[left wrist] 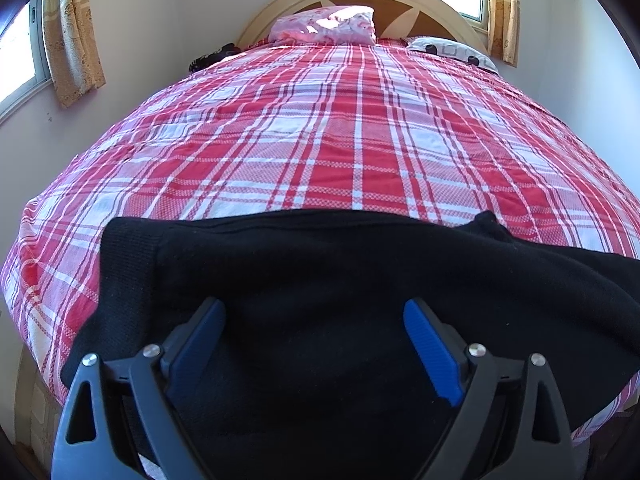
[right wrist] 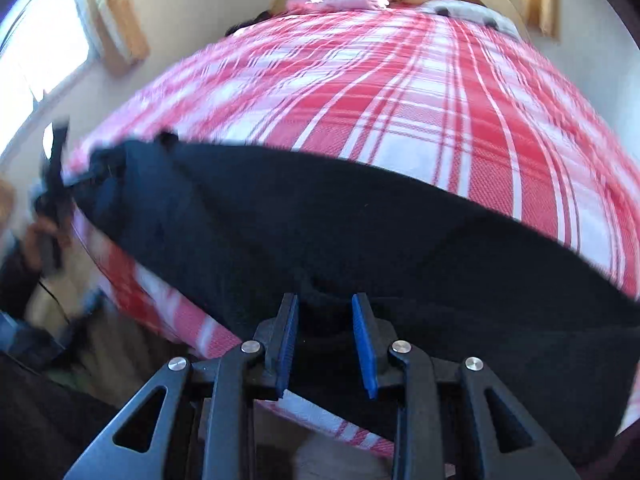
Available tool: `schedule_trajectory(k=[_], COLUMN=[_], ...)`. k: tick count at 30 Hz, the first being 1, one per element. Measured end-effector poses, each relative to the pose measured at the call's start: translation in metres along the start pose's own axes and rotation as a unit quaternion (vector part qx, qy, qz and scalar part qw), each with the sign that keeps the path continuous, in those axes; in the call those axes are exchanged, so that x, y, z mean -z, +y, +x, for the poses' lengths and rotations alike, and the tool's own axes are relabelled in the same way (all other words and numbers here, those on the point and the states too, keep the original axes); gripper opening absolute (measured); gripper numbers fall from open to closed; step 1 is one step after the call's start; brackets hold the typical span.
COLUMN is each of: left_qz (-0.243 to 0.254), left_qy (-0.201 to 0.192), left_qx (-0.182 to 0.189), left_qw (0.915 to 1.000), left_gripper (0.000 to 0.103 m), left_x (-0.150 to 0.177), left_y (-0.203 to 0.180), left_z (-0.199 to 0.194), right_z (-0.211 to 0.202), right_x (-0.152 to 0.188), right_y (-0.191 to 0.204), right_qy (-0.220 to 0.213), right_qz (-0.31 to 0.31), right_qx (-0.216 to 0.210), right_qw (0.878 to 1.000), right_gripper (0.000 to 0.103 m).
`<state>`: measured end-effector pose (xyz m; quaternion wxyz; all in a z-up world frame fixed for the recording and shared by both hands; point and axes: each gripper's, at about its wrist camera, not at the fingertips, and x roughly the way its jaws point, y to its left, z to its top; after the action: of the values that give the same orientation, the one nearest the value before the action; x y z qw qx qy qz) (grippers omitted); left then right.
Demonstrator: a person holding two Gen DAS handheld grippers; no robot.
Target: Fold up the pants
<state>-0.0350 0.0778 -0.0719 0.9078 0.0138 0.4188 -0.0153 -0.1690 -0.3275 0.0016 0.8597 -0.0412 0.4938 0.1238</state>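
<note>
The left gripper [left wrist: 316, 308] stands wide open, its two blue pads [left wrist: 434, 354] spread far apart over the black pants [left wrist: 320, 280] with nothing between them. Whether the tips touch the cloth cannot be told. The right gripper [right wrist: 325, 300] is narrowed to a small gap, its blue pads [right wrist: 365, 344] either side of a raised bunch of the same black fabric [right wrist: 320, 240] — the pads do not look pressed together, and whether they actually pinch the cloth cannot be told.

The pants lie across the near end of the bed, a broad dark band running from 9 o'clock to 3 o'clock in the left wrist view, with a ribbed strip at about 8 o'clock. They rest on a red-and-white plaid bedspread [left wrist: 340, 132], and their near edge hangs toward the foot of the bed. In the right wrist view the band slants from 10 o'clock down to 4 o'clock; that picture is smeared with motion blur, worst at the left, where the other gripper [right wrist: 52, 184] shows as a dark shape at 9 o'clock beside the pants' end.

Farther out, at 12 o'clock, a pink pillow [left wrist: 324, 26] leans on a rounded headboard [left wrist: 432, 4]; a white patterned pillow [left wrist: 452, 50] sits at 1 o'clock. Yellow curtains [left wrist: 72, 40] hang at 10 o'clock — a second pair [left wrist: 504, 12] at 2 o'clock.
</note>
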Motion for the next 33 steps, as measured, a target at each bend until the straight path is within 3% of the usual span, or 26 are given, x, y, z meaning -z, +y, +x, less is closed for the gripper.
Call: schedule_trajectory(k=[4, 11, 12, 13, 18, 21, 24, 26, 28, 33], left_qz=[-0.001, -0.002, -0.002, -0.002, -0.002, -0.005, -0.007, -0.007, -0.007, -0.008], left_qy=[0.002, 0.002, 0.002, 0.002, 0.002, 0.001, -0.001, -0.002, -0.002, -0.002], left_qx=[-0.001, -0.003, -0.003, -0.003, -0.003, -0.004, -0.007, -0.007, -0.006, -0.006], left_qw=[1.0, 1.0, 1.0, 1.0, 1.0, 1.0, 1.0, 0.9999, 1.0, 0.9999], left_gripper=[0.094, 0.094, 0.094, 0.094, 0.094, 0.094, 0.095, 0.095, 0.095, 0.096], left_x=[0.0, 0.0, 0.0, 0.0, -0.001, -0.001, -0.002, -0.001, -0.001, -0.001], left_y=[0.0, 0.0, 0.0, 0.0, 0.0, -0.001, -0.002, -0.002, -0.001, -0.001], left_z=[0.0, 0.0, 0.0, 0.0, 0.0, 0.0, 0.001, 0.001, 0.001, 0.001], right_z=[0.001, 0.011, 0.009, 0.009, 0.007, -0.009, -0.018, -0.004, 0.019, 0.004], right_x=[-0.003, -0.013, -0.012, -0.012, -0.015, -0.031, -0.039, -0.038, -0.034, -0.029], right_y=[0.017, 0.019, 0.021, 0.024, 0.044, 0.019, -0.003, -0.002, 0.005, -0.002], right_qy=[-0.003, 0.001, 0.006, 0.013, 0.011, -0.054, -0.116, -0.112, -0.079, -0.114], right_qz=[-0.051, -0.068, -0.081, -0.097, -0.145, -0.08, -0.016, -0.025, -0.057, -0.042], right_qx=[0.041, 0.011, 0.012, 0.011, 0.068, 0.108, 0.131, 0.136, 0.173, 0.168], right_qw=[0.998, 0.998, 0.997, 0.995, 0.987, 0.989, 0.984, 0.984, 0.98, 0.978], right_gripper=[0.029, 0.029, 0.023, 0.011, 0.005, 0.005, 0.006, 0.006, 0.006, 0.025])
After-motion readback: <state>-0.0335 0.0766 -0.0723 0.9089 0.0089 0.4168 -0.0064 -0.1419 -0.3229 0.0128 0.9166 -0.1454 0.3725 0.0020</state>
